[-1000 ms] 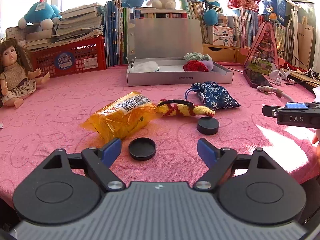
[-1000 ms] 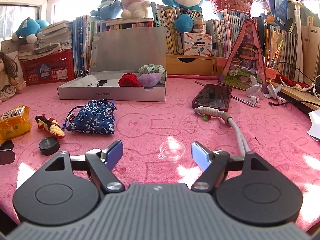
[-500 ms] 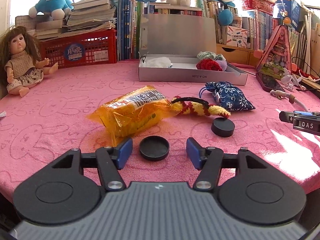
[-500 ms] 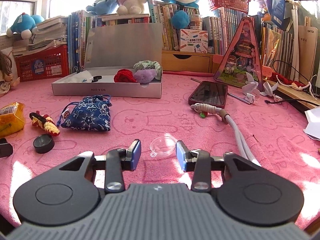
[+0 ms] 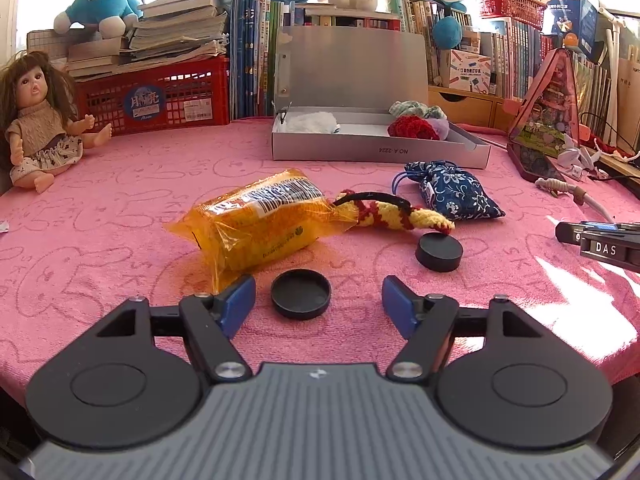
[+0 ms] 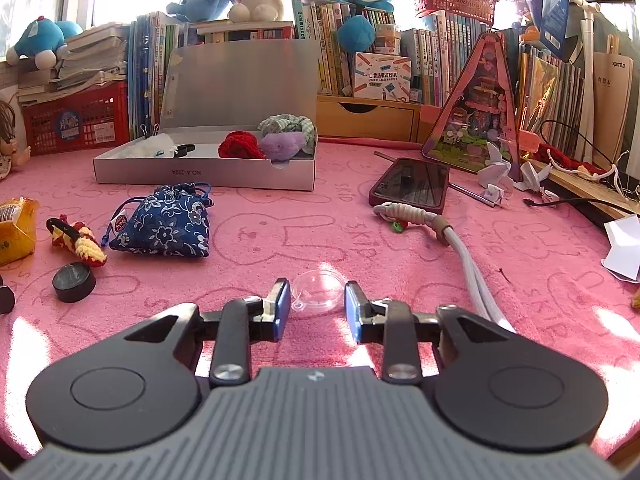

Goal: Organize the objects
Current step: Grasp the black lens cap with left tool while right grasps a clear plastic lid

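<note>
Doll (image 5: 36,120): sits at the far left edge of the pink cloth (image 5: 120,184), well apart from the work.
Snack packet (image 5: 256,220): lies loose mid-table, its right end touching the knitted cord (image 5: 396,214).
Left gripper (image 5: 318,300): jaws stand wide either side of the black lid (image 5: 301,294), pads clear of it, holding nothing (likely lined up to pinch it).
Black puck (image 5: 439,252): just right of the lid.
Grey box (image 6: 204,172): open at the back, already holding soft items, so probably the destination.
Right gripper (image 6: 316,308): jaws have just been closing on the clear cup (image 6: 318,292); whether the pads touch it I cannot tell.
</note>
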The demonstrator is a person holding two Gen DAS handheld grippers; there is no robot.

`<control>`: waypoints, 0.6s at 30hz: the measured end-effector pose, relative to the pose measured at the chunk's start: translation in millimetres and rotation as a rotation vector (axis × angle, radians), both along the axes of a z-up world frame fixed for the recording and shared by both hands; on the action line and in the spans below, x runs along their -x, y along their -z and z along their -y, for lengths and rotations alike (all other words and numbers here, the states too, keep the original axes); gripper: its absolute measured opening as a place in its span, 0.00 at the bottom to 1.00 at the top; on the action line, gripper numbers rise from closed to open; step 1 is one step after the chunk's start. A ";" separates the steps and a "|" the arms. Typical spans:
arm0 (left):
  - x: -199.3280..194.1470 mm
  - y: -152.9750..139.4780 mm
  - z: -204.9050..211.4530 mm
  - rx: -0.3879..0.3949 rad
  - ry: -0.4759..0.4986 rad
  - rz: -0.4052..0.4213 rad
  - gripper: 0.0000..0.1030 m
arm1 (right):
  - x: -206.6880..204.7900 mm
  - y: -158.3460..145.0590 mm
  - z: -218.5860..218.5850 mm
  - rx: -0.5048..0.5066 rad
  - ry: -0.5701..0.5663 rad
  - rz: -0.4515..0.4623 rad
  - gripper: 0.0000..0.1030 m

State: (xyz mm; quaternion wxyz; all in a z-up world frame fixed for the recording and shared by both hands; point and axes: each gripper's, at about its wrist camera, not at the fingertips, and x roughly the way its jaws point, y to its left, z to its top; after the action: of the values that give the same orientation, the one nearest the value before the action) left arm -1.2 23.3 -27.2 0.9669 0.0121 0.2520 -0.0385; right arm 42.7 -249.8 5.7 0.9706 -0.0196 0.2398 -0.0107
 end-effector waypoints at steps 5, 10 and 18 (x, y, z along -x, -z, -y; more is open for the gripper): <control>1.8 -3.3 0.2 0.000 0.000 0.004 0.36 | 0.5 -3.4 -1.3 -0.020 -0.026 -0.003 0.31; 4.2 -10.3 5.2 0.003 0.037 0.019 0.36 | 2.6 -12.5 -5.8 -0.023 -0.050 0.018 0.31; -1.5 -25.1 14.0 0.048 0.083 0.016 0.36 | 1.9 -21.3 -12.9 -0.023 -0.083 0.026 0.31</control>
State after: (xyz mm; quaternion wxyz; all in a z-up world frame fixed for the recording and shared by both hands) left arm 0.3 9.3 -2.1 0.9665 -0.0004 0.2423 -0.0846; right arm 40.8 -236.9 27.0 0.9734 -0.0180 0.2262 0.0319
